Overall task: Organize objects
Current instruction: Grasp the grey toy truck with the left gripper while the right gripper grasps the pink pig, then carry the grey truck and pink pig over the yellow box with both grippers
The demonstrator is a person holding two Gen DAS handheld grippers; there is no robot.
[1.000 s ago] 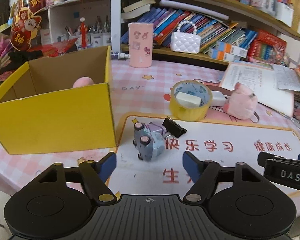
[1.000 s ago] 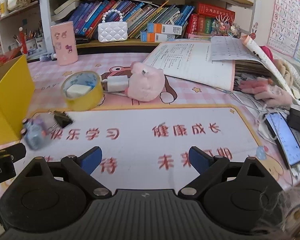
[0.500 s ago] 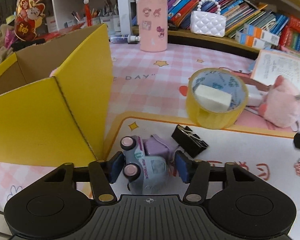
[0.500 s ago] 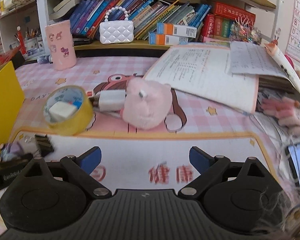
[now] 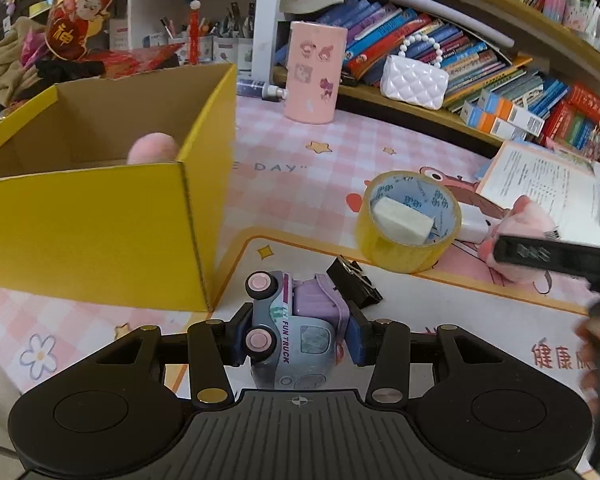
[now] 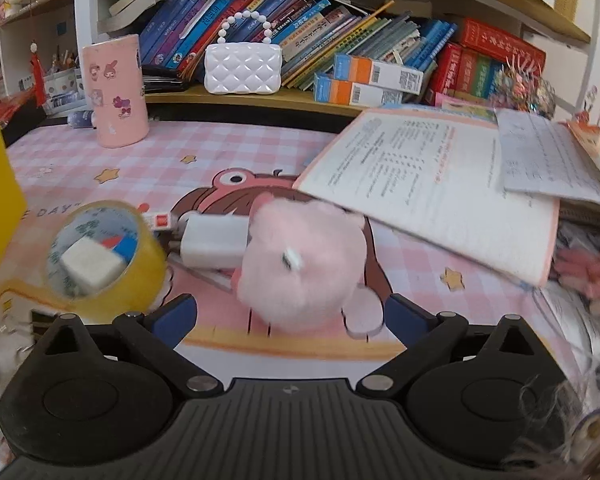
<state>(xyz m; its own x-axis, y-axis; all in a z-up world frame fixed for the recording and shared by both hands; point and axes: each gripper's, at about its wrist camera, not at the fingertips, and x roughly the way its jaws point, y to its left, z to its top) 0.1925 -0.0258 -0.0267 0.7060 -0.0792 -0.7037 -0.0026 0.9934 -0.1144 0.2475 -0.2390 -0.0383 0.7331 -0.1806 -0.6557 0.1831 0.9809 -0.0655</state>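
Note:
My left gripper (image 5: 298, 340) is shut on a small grey-and-purple toy truck (image 5: 296, 332) lying on its side, held just right of the open yellow cardboard box (image 5: 100, 216). A pink soft thing (image 5: 153, 148) lies inside the box. My right gripper (image 6: 290, 316) is open, its blue fingertips either side of the near edge of a pink plush toy (image 6: 304, 268); this toy also shows in the left wrist view (image 5: 520, 240). A yellow tape roll (image 5: 408, 220) with a white eraser inside it stands left of the plush toy (image 6: 104, 256).
A black binder clip (image 5: 354, 282) lies behind the truck. A white charger (image 6: 212, 246) touches the plush toy. An open workbook (image 6: 440, 184) lies at right. A pink cup (image 6: 114, 90) and a white purse (image 6: 242, 68) stand by the bookshelf.
My left gripper closed on the toy truck and holds it beside the box. My right gripper moved forward, and its open fingers now flank the pink plush toy.

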